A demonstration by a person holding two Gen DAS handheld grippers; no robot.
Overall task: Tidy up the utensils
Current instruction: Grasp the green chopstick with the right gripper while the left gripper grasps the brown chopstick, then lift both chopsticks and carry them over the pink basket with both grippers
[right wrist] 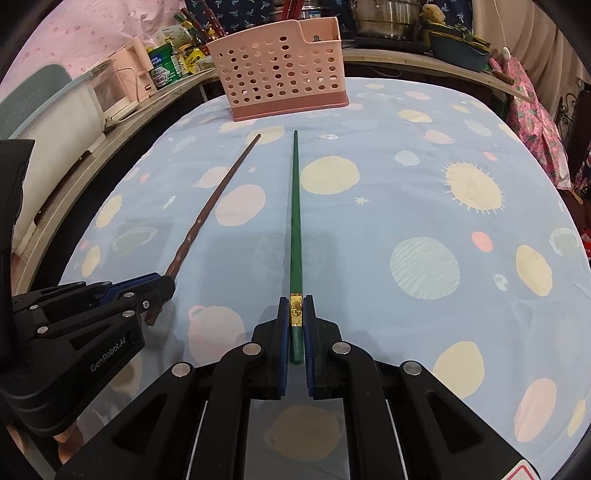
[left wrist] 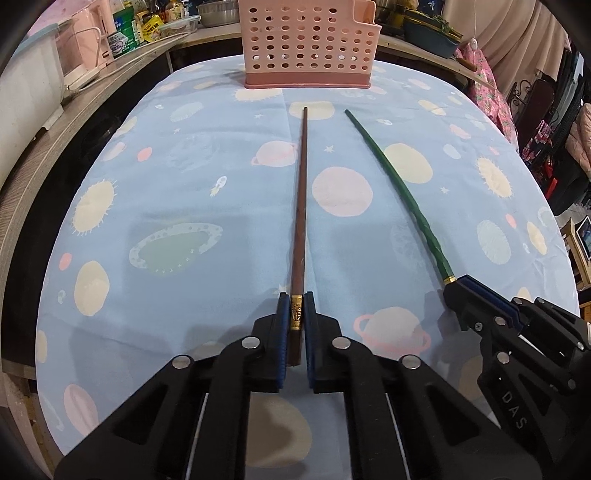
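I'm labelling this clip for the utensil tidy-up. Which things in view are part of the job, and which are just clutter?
Part of the job:
- long brown wooden chopstick, in the left tongs
- long green chopstick, in the right tongs
- pink perforated plastic utensil basket

Just lying about:
- metal pots
- green packets

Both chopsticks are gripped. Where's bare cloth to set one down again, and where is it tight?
Free: the tablecloth right of the green chopstick, and the patch left of the brown chopstick. A narrower strip runs between the two sticks. Tight: near the pink basket and where the left gripper and right gripper sit side by side.
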